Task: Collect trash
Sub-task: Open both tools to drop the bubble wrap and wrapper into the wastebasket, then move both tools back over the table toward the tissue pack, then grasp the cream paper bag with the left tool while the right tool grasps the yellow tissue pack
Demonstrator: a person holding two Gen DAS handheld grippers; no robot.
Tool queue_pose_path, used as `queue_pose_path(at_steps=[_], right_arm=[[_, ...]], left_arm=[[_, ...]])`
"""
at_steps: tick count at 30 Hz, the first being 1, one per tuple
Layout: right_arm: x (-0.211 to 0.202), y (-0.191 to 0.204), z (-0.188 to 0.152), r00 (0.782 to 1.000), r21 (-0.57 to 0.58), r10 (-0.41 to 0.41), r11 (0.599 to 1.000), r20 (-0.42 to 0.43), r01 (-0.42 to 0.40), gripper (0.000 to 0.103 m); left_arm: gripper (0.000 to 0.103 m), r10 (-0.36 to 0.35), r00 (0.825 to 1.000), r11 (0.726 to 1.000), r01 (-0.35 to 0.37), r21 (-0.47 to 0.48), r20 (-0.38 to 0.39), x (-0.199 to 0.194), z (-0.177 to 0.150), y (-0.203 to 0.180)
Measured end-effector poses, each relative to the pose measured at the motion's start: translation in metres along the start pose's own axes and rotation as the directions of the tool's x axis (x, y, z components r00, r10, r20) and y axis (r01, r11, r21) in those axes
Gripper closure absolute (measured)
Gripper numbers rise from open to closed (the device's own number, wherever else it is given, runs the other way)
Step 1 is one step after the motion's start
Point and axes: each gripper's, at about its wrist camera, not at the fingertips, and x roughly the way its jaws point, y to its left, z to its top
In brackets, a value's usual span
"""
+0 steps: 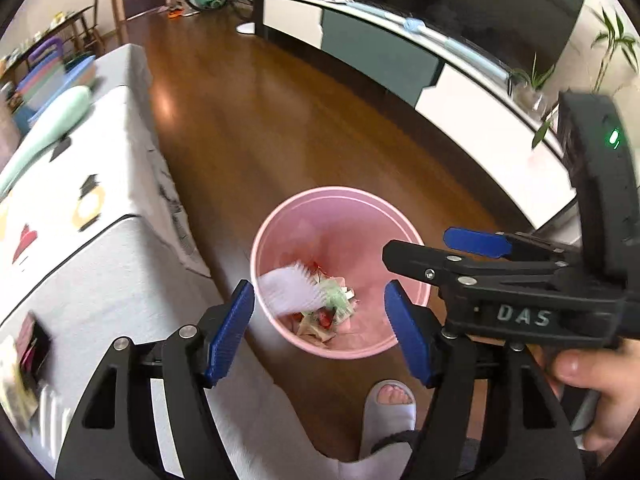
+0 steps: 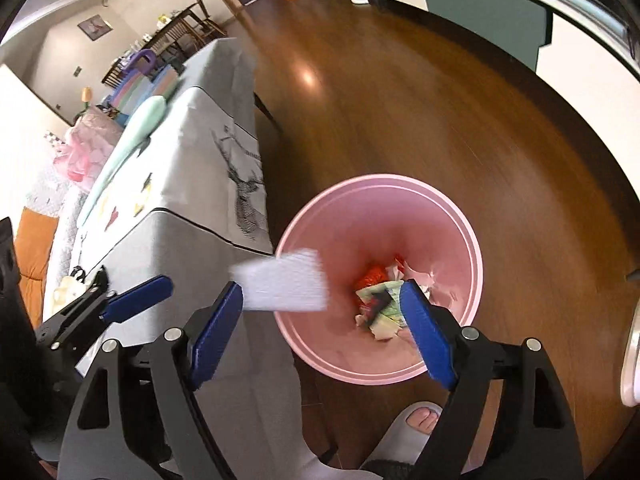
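A pink bin (image 1: 340, 204) stands on the wooden floor beside the table; it also shows in the right wrist view (image 2: 380, 196). Crumpled wrappers (image 1: 326, 314) lie at its bottom, and show in the right wrist view (image 2: 378, 300). A blurred white paper piece (image 1: 286, 288) is in the air at the bin's near-left rim, free of both grippers; the right wrist view shows it too (image 2: 284, 286). My left gripper (image 1: 320, 336) is open and empty above the bin. My right gripper (image 2: 324, 332) is open and empty above it; it also shows in the left wrist view (image 1: 440, 252).
A table with a grey printed cloth (image 1: 100, 200) stands left of the bin, carrying a mint object (image 1: 52, 124) and coloured boxes (image 1: 52, 76). A low white and dark cabinet (image 1: 380, 52) runs along the far side. A slippered foot (image 1: 390, 412) is just below the bin.
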Motion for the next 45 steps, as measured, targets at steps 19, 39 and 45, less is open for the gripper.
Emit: queue_pose_path(at_steps=[19,39,45], right_arm=[[-0.117,0.197,-0.123,0.943,-0.183,0.264,0.956,0.201,-0.229,0.022],[-0.020,0.303,-0.142,0.915,-0.249,0.404,0.885,-0.003,-0.392,0.021],[0.034,0.325,-0.120,0.901,-0.245,0.426,0.868,-0.079,-0.432,0.036]], left_arm=[[0.026,0.217,0.955,0.948,-0.158,-0.275,0.202,-0.248,-0.151,0.120],[0.023,0.239,0.953,0.880,-0.132,-0.457,0.187,-0.222,-0.205,0.274],[0.027,0.222,0.958,0.903,-0.131,-0.408,0.183,-0.189,-0.179,0.296]])
